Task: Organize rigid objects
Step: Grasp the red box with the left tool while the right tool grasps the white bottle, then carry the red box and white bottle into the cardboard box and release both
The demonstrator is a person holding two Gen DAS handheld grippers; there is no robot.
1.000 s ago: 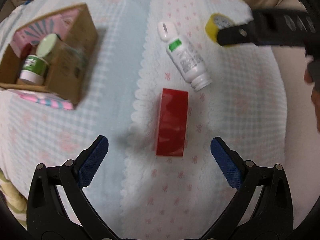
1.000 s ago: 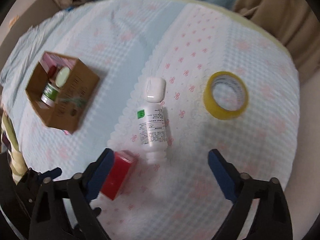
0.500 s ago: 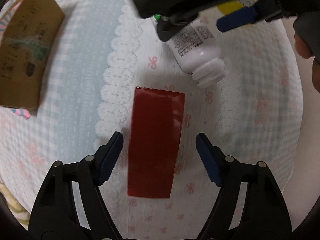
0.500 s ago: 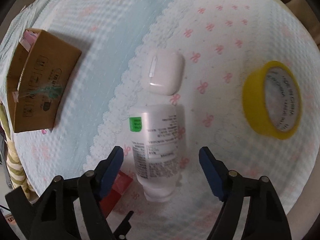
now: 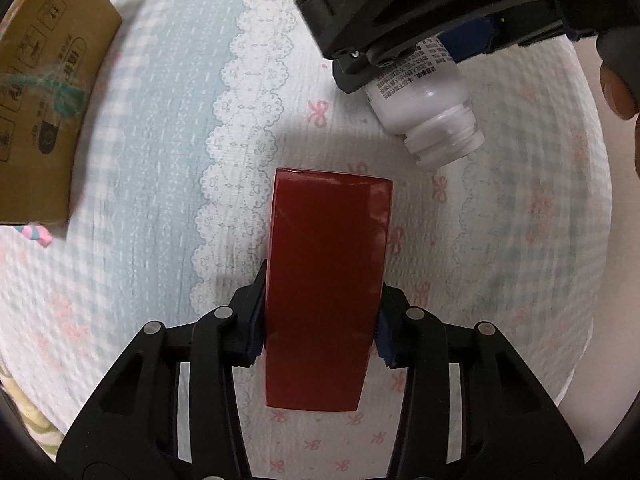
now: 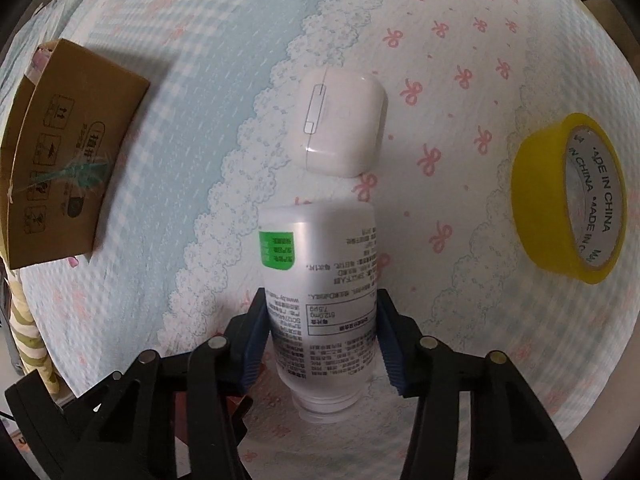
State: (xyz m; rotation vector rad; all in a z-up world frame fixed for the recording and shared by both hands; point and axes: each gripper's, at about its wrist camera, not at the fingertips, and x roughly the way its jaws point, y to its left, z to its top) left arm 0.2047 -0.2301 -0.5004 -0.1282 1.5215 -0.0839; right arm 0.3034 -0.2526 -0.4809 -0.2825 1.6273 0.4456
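Observation:
A glossy red box [image 5: 326, 280] lies flat on the patterned tablecloth, and my left gripper [image 5: 320, 320] is shut on its long sides with both blue pads pressed against it. A white capless bottle [image 6: 320, 300] with a green label lies on its side; my right gripper [image 6: 322, 344] is shut on its body. In the left wrist view the bottle [image 5: 432, 108] pokes out from under the right gripper's black frame at the upper right. A white earbud case [image 6: 340, 120] lies just beyond the bottle's base. A yellow tape roll [image 6: 568, 200] rests at the right.
A brown cardboard box [image 6: 60, 152] stands at the left on the blue part of the cloth, also the cardboard box [image 5: 40, 100] in the left wrist view. The round table's edge [image 5: 592, 320] curves close on the right. A person's fingers [image 5: 620, 80] show at the far right.
Both grippers came down onto the table and their jaws closed, the left on the red box and the right on the white bottle.

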